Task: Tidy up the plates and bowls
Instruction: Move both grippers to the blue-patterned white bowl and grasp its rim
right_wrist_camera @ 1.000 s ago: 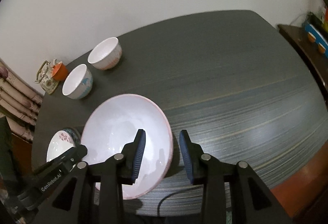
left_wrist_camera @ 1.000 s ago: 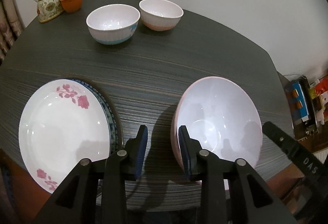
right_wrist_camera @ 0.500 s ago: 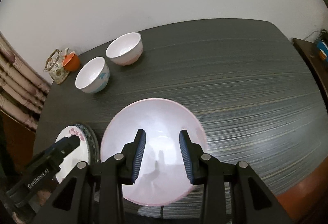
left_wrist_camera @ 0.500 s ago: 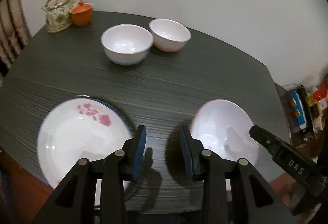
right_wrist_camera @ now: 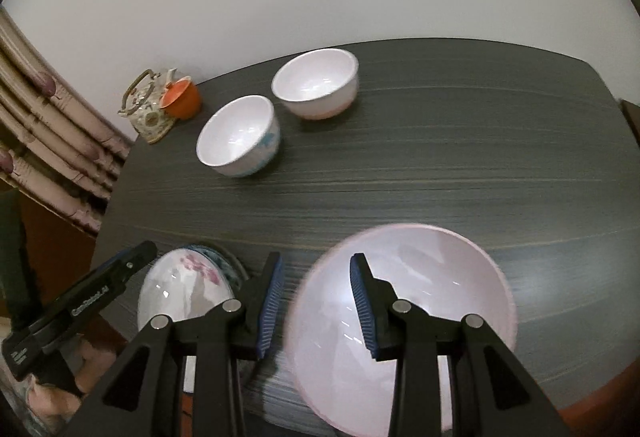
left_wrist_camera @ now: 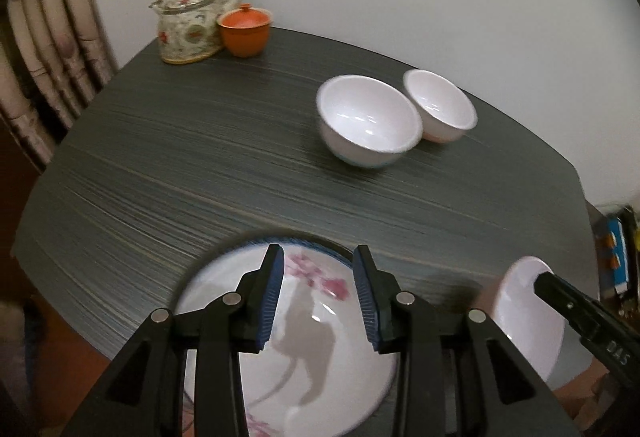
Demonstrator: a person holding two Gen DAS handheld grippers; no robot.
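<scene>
Both grippers have shifted leftward: left gripper point(left_wrist_camera: 318, 295) hovers over the flowered plate point(left_wrist_camera: 304, 321), right gripper point(right_wrist_camera: 316, 301) astride the pink bowl's point(right_wrist_camera: 432, 277) rim, jaws apart, gripping nothing.

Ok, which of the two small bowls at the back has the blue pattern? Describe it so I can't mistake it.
Start at the floral ceramic teapot in the far corner of the dark wood-grain table. Two small white bowls sit side by side nearby. The blue-patterned white bowl is nearer the teapot; its neighbour, the pink-based white bowl, is plain.

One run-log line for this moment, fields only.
left hand-held gripper: open, empty, over floral plate | right hand-held gripper: open, empty, over pink bowl | two small bowls: untouched
</scene>
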